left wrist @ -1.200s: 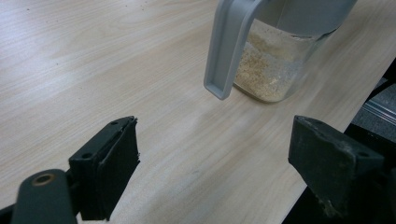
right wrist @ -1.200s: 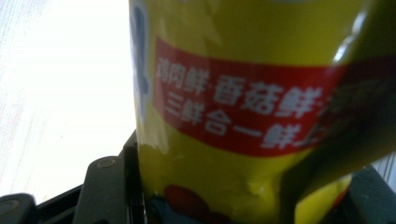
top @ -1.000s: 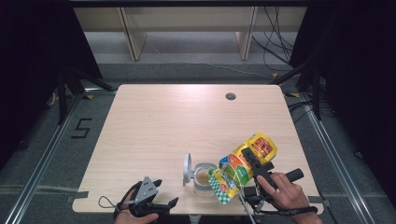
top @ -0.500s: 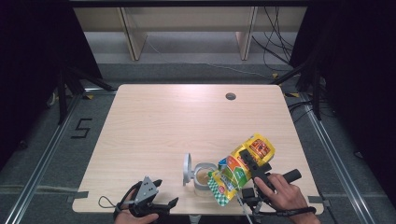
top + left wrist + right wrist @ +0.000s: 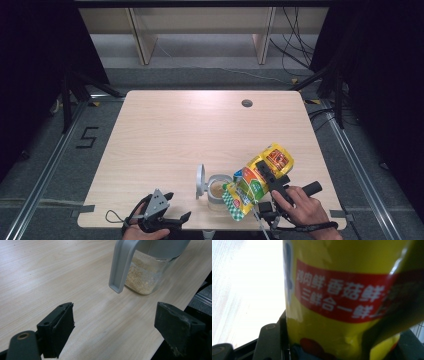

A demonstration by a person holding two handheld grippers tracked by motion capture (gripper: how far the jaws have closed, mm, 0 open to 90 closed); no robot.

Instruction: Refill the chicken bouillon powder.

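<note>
Surface: a light wood-grain table (image 5: 165, 135) occupies the centre of the high view, with a round cable port (image 5: 246, 103) near its upper right corner. In the left gripper view the top shows faint specks along the grain.

Room: dark grey floor surrounds the table. A "5" marking (image 5: 88, 137) sits on the floor at left, metal rails run down both lower sides, and loose cables (image 5: 295, 55) lie at upper right. Pale shelving panels (image 5: 200, 22) stand across the top of the frame, flanked by black curtains.

Items: a clear jar (image 5: 218, 189) with a grey flip lid standing open sits at lower centre, close to the table's near edge; it holds tan granules (image 5: 140, 277), seen through the glass in the left gripper view.

Right gripper (image 5: 267, 176): at lower right of the high view, clamped on a yellow seasoning pouch (image 5: 257, 180). The pouch is tilted, its lower green-checked end just above and beside the jar's mouth. The right gripper view shows the pouch (image 5: 342, 297) with its red label band between the black jaws.

Left gripper (image 5: 167, 215): at lower left of the high view, by the table's near edge, well apart from the jar. Its jaws stand wide apart with nothing between them; bare tabletop lies beneath.
</note>
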